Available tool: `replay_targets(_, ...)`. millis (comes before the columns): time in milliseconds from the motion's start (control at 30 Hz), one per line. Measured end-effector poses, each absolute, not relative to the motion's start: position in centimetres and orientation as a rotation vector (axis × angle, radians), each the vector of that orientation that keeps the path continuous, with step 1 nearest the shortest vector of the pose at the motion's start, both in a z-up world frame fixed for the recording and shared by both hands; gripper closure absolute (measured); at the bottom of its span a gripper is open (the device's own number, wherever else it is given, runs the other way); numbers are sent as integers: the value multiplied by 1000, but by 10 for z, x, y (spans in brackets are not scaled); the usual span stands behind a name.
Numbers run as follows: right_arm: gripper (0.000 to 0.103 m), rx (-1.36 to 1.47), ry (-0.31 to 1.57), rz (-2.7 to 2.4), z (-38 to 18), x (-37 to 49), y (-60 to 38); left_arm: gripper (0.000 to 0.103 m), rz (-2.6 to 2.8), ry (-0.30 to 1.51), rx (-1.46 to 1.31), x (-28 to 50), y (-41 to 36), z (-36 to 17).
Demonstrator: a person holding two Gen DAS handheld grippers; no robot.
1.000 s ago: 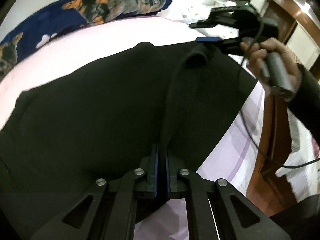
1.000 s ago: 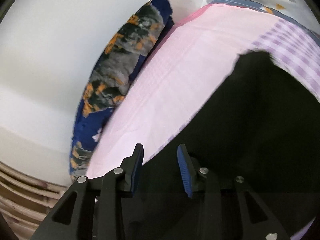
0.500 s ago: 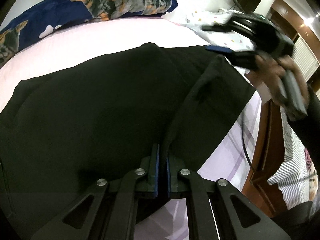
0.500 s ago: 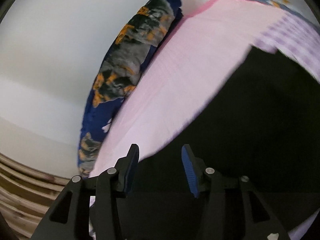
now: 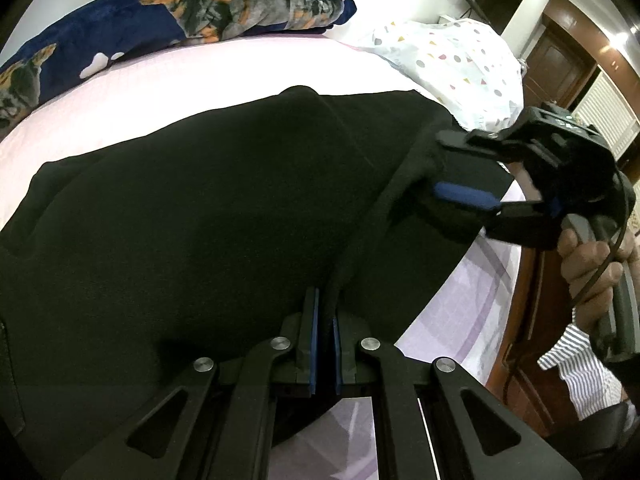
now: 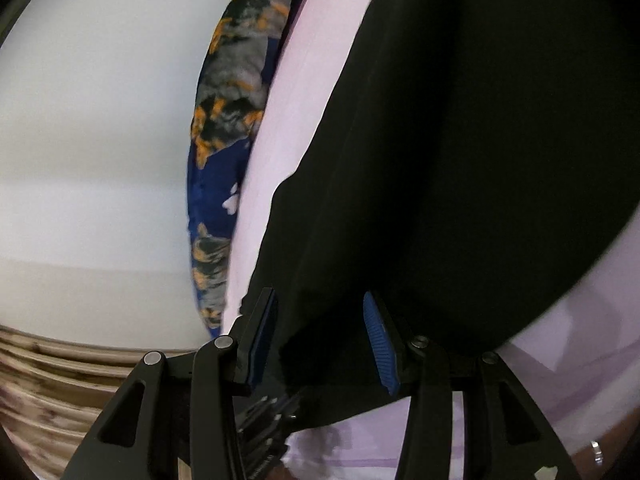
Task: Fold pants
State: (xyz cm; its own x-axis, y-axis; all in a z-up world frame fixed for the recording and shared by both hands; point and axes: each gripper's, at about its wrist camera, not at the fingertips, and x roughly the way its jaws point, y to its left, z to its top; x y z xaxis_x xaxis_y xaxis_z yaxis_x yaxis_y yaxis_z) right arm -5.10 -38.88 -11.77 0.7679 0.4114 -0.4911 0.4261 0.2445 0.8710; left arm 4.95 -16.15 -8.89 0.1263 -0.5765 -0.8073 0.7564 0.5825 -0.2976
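While the pants (image 5: 208, 216) lie spread black across the pink bed (image 5: 192, 76), a ridge of their cloth runs up into my left hand-held gripper (image 5: 325, 340), whose jaws are pinched tight on it near the lower edge. My right hand-held gripper (image 6: 320, 336) stands partly apart, having just widened, with a corner of the pants hanging between its fingers; I see no pad pressing there, so I judge that corner loose.

My worry is the right side. If I close too shallow, only the top layer gets caught and the fold drags unevenly. If I close on too much, sheet comes along and the bed cover rides up with the pants.

On the left, the pinch is thin; a hard pull across could slip the cloth out, and the ridge would collapse into a crease where I want none.

Black on black hides the hem and seams from me, so I may misjudge which edge I am taking.

Beyond the pants, the blue pillow (image 5: 160, 20) and the dotted pillow (image 5: 452, 60) sit near the far edge; a wide swing could brush them.
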Motion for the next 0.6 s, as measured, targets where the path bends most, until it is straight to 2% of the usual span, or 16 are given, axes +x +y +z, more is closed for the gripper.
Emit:
replay_targets(100, 60, 1418, 716, 17, -122, -42, -386, 96, -978, 1065, 205, 49, -162, -89)
replay_targets(300, 60, 1507, 497, 2, -106, -32, -413, 95, -982, 1062, 209, 49, -162, -89)
replay_targets(433, 60, 1496, 510, -30, -104, -12, -416, 94, -980, 1062, 206, 49, -163, -89)
replay_targets(600, 60, 1324, 481, -82, -75, -11, -406, 94, -981, 1056, 209, 49, -162, -89)
